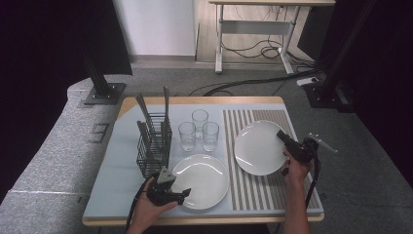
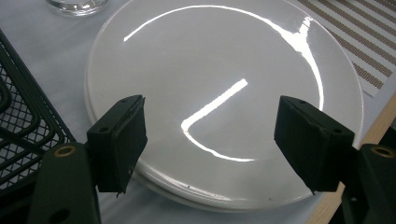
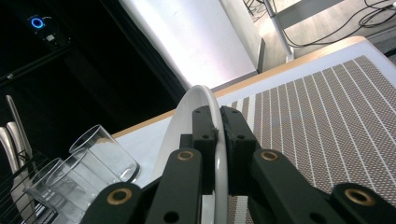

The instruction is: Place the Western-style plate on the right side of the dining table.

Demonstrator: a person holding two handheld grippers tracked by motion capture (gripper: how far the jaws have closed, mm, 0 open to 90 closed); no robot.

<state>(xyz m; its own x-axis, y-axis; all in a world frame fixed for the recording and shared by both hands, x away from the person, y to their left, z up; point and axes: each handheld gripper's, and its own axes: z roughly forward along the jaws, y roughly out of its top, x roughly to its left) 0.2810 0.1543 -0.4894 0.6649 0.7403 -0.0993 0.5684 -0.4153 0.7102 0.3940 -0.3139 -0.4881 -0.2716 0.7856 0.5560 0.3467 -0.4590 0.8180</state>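
Two white plates are on the table. The near plate [image 1: 200, 179] [image 2: 224, 93] lies flat on the blue mat, and my left gripper [image 1: 181, 196] [image 2: 219, 140] hovers over its near left edge with jaws open and nothing between them. The right plate [image 1: 259, 146] [image 3: 196, 116] is over the striped mat, tilted up on edge as seen in the right gripper view. My right gripper [image 1: 284, 139] [image 3: 218, 140] is shut on its right rim, one pad on each face.
Three clear glasses [image 1: 198, 130] [image 3: 88, 163] stand behind the near plate. A black wire cutlery basket [image 1: 153, 146] [image 2: 23, 126] with several utensils stands at the left. The striped mat [image 1: 263, 190] [image 3: 327, 116] covers the right part. The table's front edge [image 1: 204, 219] is close.
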